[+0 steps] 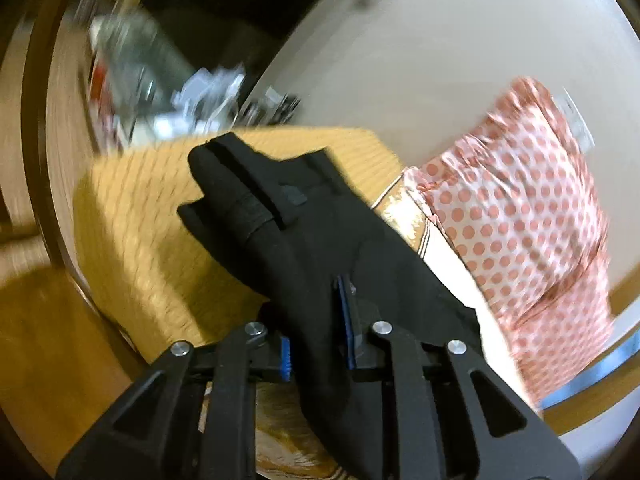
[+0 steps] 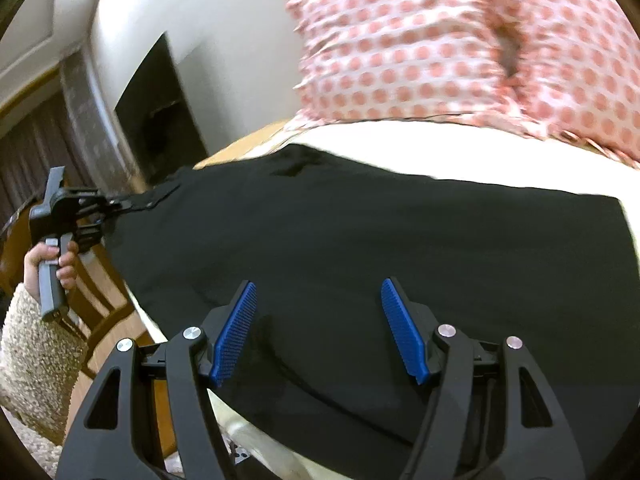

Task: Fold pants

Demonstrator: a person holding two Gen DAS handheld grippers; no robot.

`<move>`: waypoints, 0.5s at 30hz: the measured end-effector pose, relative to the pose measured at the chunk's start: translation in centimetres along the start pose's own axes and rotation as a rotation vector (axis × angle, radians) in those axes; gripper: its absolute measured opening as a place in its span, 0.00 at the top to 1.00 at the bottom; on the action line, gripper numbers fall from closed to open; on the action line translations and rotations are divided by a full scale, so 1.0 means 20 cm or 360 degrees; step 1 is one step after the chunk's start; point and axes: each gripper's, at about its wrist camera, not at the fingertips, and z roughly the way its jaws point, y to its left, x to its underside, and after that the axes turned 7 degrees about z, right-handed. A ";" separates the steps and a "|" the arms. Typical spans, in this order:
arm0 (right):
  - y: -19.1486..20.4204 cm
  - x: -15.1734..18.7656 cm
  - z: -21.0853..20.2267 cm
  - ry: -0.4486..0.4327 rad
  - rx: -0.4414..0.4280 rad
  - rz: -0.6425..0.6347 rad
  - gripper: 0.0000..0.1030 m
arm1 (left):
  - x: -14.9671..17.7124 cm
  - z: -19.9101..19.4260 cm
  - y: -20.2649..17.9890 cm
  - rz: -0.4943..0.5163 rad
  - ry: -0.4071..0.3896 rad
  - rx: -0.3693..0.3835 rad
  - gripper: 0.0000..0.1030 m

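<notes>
A: Far left, around 9 o'clock in the right wrist view: left gripper point(image 2: 136, 202) clamped on a corner of the black pants point(image 2: 360, 248), hand point(image 2: 50, 262) squeezing the grip below. Probably the waistband end, going by the belt loop and button-looking bit near 12 o'clock of the cloth in the left wrist view. Lifted and pulled out sideways, looks like, to keep that edge taut and off the surface.

B: Same in the left wrist cam? Blue pads pinching fabric?

A: Yep, left gripper point(image 1: 318, 344) closed on a thick bunch of pants point(image 1: 312, 232), draped up and over the fingers. Bit blurry though.

B: And the middle?

A: Pants spread wide over a white surface point(image 2: 500, 160), bed or counter, can't tell. Mostly flat, so ready for a fold.

B: Right side?

A: Right gripper point(image 2: 318, 330) wide open, hovering over the near edge at 6 o'clock, holding nothing. Likely lining up for a second grab. Polka-dot fabric point(image 2: 420, 48) up at 1 o'clock, behind the pants, well out of the way.
</notes>
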 end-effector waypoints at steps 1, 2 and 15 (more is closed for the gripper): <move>-0.04 -0.01 -0.05 -0.0034 0.0017 0.0038 0.34 | -0.01 -0.02 -0.07 0.0082 -0.0028 -0.0024 0.83; -0.07 -0.01 -0.08 -0.0054 0.0029 0.0060 0.33 | -0.02 -0.05 -0.17 0.0184 -0.0061 -0.0047 0.84; -0.62 0.05 -0.57 -0.0386 0.0471 0.0484 0.31 | 0.59 -0.29 -1.66 0.1467 -0.0086 0.0576 0.86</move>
